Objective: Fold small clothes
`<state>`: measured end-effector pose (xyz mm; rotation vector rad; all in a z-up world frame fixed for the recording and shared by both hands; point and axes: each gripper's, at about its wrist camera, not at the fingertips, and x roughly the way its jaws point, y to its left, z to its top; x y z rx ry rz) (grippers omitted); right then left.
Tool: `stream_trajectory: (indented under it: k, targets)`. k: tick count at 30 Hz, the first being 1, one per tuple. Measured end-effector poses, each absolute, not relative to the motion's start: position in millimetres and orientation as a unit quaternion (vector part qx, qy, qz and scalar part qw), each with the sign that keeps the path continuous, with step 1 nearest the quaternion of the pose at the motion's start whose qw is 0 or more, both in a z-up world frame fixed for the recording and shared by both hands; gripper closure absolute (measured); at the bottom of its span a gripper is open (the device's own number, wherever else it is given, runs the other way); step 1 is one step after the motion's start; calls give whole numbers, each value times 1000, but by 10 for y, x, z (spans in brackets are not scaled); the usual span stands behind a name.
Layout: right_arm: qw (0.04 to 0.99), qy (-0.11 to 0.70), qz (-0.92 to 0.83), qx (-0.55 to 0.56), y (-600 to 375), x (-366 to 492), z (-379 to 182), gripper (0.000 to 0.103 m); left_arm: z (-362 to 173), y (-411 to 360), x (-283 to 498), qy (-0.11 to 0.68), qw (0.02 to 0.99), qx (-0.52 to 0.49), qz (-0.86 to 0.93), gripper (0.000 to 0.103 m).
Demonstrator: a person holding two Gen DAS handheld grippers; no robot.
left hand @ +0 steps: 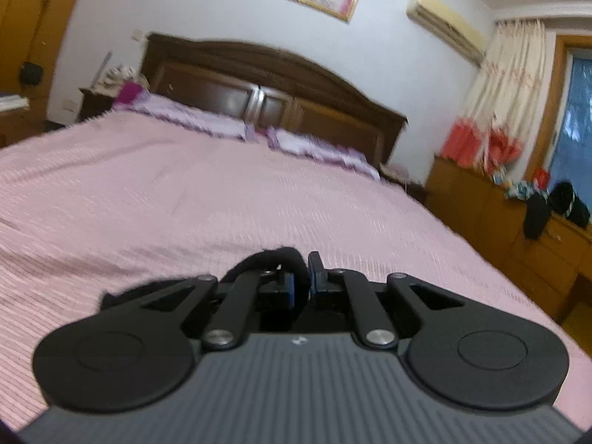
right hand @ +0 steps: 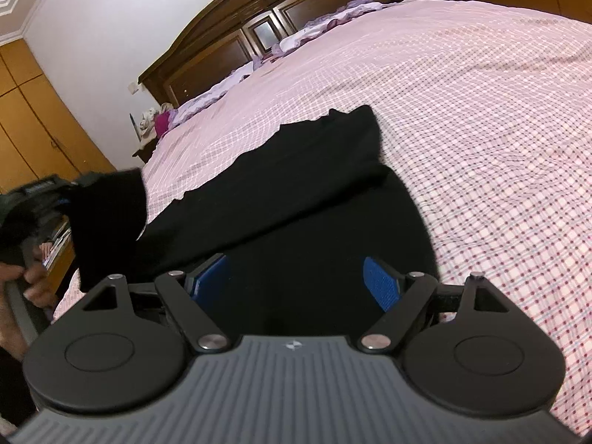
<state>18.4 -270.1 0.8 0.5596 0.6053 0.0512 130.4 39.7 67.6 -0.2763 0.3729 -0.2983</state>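
Black garment point(right hand: 296, 192) spread on pink checked bed point(right hand: 481, 111), left gripper point(left hand: 309, 277) pinching its lifted corner (fingers nearly together), right gripper point(right hand: 296, 283) fingers spread apart above it.

Left hand-held gripper point(left hand: 309, 281) body: dark grey ribbed housing with a small pale logo at its front edge.
Left linkage: matte black arms, two round black discs at the sides, silver pivot screws.
Left pads point(left hand: 315, 277): blue, set in black fingers.
Right hand-held gripper point(right hand: 298, 281) body: same grey ribbed housing and logo, black discs, silver screws.
Right pads point(right hand: 381, 281): blue, finely textured.
Person's hand point(right hand: 26, 277): at the left edge of the right wrist view, no sleeve visible.
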Motion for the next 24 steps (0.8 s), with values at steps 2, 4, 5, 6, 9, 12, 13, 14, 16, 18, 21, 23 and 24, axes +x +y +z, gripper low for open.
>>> stream_trajectory:
  k: [2, 4, 5, 6, 9, 12, 13, 14, 16, 18, 21, 23, 24]
  targets:
    - [915, 294, 22, 275, -2728, 178, -12, 18, 530, 270, 1338, 205, 958, -130, -152, 94]
    - [914, 294, 20, 278, -2754, 173, -34, 18, 357, 174, 1360, 228, 953, -126, -154, 94]
    - [914, 294, 19, 280, -2770, 169, -47, 18, 266, 131, 1387, 240, 951, -123, -154, 94]
    - [913, 295, 18, 281, -2778, 177, -59, 18, 176, 124, 1392, 251, 948, -122, -154, 94]
    - [911, 296, 13, 285, -2818, 168, -99, 18, -38, 85, 1457, 283, 939, -120, -152, 94]
    - [909, 297, 10, 290, -2848, 166, -140, 18, -208, 41, 1502, 313, 931, -123, -144, 94]
    - [909, 298, 10, 291, -2849, 163, -147, 18, -251, 21, 1528, 322, 928, -122, -142, 94]
    - [909, 297, 10, 292, -2850, 163, -155, 18, -288, 6, 1545, 330, 925, -121, -142, 93]
    - [909, 298, 12, 291, -2846, 167, -163, 18, -312, -34, 1568, 341, 923, -116, -139, 93]
    - [910, 298, 15, 287, -2838, 172, -168, 18, -321, -62, 1560, 344, 922, -111, -141, 84]
    - [909, 299, 16, 288, -2836, 188, -184, 18, -311, -73, 1554, 346, 918, -117, -156, 62]
    - [909, 299, 17, 289, -2838, 191, -192, 18, -270, -75, 1507, 349, 915, -122, -159, 54]
    - [909, 299, 17, 289, -2840, 198, -193, 18, -246, -70, 1475, 352, 914, -122, -159, 51]
